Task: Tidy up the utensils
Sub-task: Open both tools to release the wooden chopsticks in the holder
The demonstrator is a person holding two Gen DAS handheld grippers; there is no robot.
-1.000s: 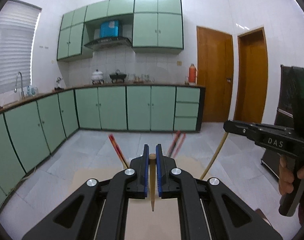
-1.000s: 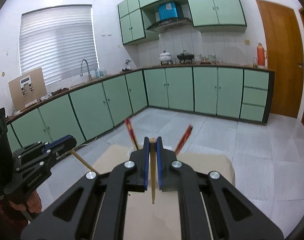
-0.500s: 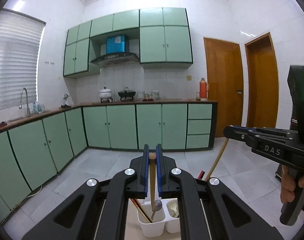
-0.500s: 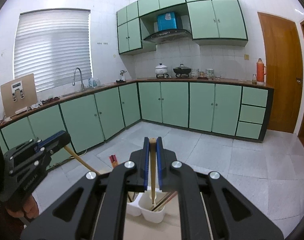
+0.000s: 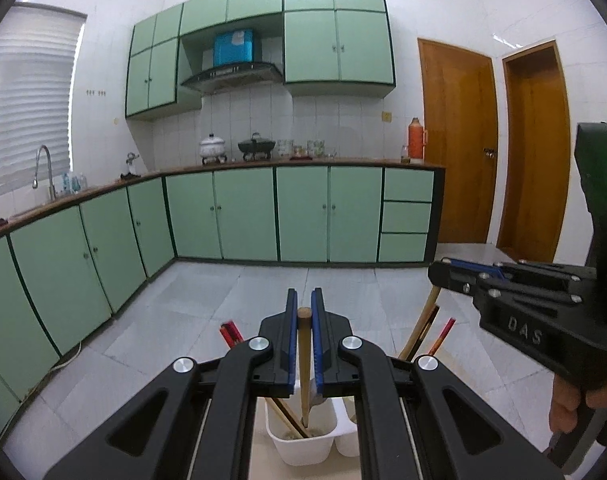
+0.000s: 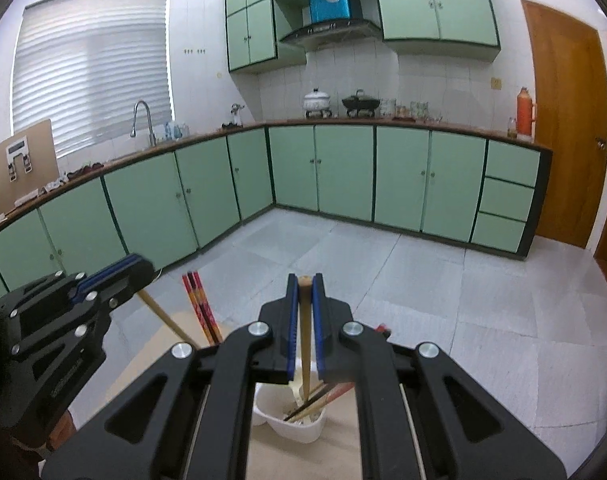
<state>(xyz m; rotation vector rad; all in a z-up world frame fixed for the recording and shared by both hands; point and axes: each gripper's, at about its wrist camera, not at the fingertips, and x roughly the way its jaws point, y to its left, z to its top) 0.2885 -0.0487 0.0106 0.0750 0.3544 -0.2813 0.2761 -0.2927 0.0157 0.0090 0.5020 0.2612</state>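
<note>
Two claws, each clamped on a wooden-handled utensil above a white plastic utensil holder.

Left claw [image 5: 304, 314]: blue-padded jaws nearly closed, pinching a slim round wooden handle [image 5: 304, 364] that hangs down into the left compartment of the white plastic utensil holder [image 5: 299, 446]; brown chopsticks lean in the same compartment. Right claw [image 6: 304, 294]: jaws likewise nearly closed on a second slim wooden handle [image 6: 304, 356], lower end inside the holder among dark chopsticks [image 6: 309, 400]. Red patterned chopsticks [image 6: 199, 304] stand up from the holder. Holder sits on a pale beige counter [image 6: 303, 460]. Green kitchen cabinets [image 5: 243, 212] line the far walls.
</note>
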